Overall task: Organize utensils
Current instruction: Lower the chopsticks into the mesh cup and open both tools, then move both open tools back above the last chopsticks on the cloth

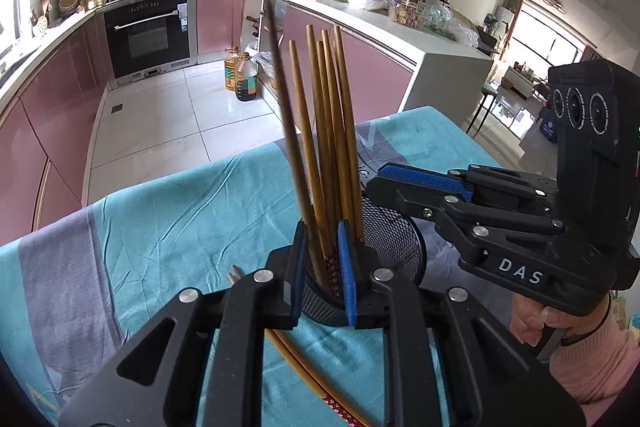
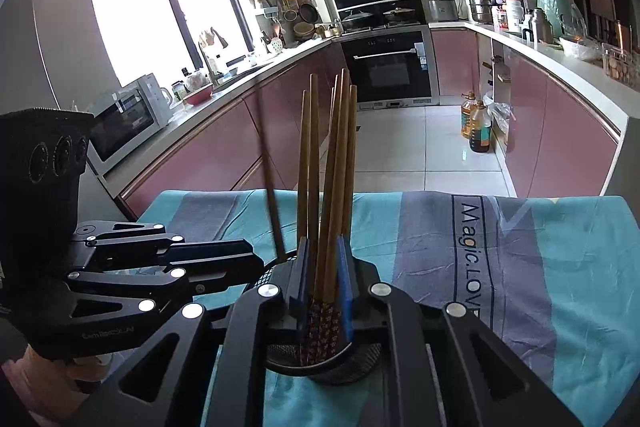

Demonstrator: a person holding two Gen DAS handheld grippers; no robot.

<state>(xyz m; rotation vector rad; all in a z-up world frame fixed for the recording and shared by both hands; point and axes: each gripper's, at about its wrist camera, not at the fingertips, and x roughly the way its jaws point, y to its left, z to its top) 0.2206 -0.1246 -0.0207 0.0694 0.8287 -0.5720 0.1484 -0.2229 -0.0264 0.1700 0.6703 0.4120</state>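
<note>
Your left gripper (image 1: 322, 273) has its blue pads close together around a blurred dark chopstick (image 1: 286, 123), tilted above the mesh holder (image 1: 394, 239); whether they actually clamp it you cannot tell. Two more chopsticks (image 1: 308, 373) lie on the cloth under that gripper. Your right gripper (image 2: 324, 281) is pinched on the bundle of wooden chopsticks (image 2: 334, 163) standing upright in the holder (patterned ends down). Beneath it all, the teal and grey tablecloth (image 2: 560, 267) spreads out, with pink kitchen cabinets (image 2: 560, 139) far behind.
</note>
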